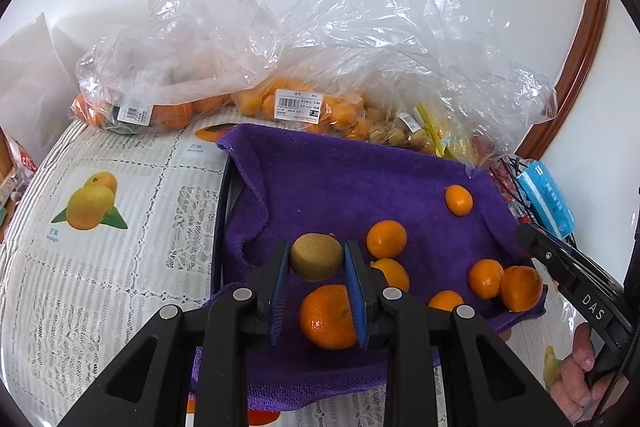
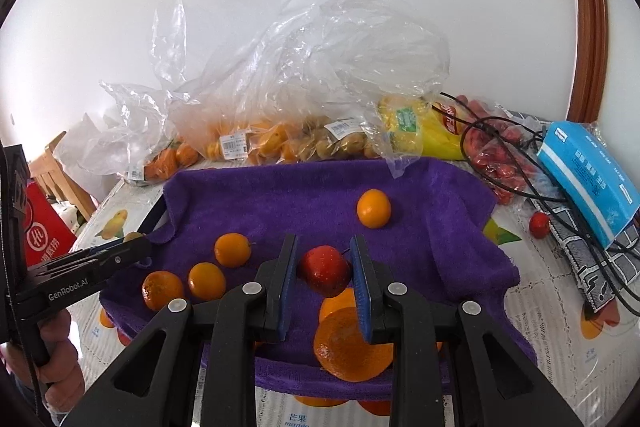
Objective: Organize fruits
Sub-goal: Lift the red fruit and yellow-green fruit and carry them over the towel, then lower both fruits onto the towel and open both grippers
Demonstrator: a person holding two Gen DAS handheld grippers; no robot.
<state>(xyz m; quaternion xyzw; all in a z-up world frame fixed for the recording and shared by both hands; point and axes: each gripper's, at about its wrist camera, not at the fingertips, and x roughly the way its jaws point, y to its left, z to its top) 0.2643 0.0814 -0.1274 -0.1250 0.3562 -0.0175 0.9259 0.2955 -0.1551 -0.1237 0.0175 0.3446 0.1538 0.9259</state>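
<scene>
Around, loose oranges dot the purple towel before bagged fruit.

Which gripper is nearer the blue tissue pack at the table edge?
Right. The right gripper, holding a red fruit, is closer to the blue tissue pack; the left gripper works farther away at the towel's opposite side.

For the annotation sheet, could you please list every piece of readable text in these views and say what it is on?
"DAS": arm of the right gripper.
"GenRobot.AI": arm of the left gripper.
"mango": tablecloth under the printed fruit.
"7.2": price label on the bagged oranges; the rest is too small.
Blue tissue pack, red bag: print unreadable.
</scene>
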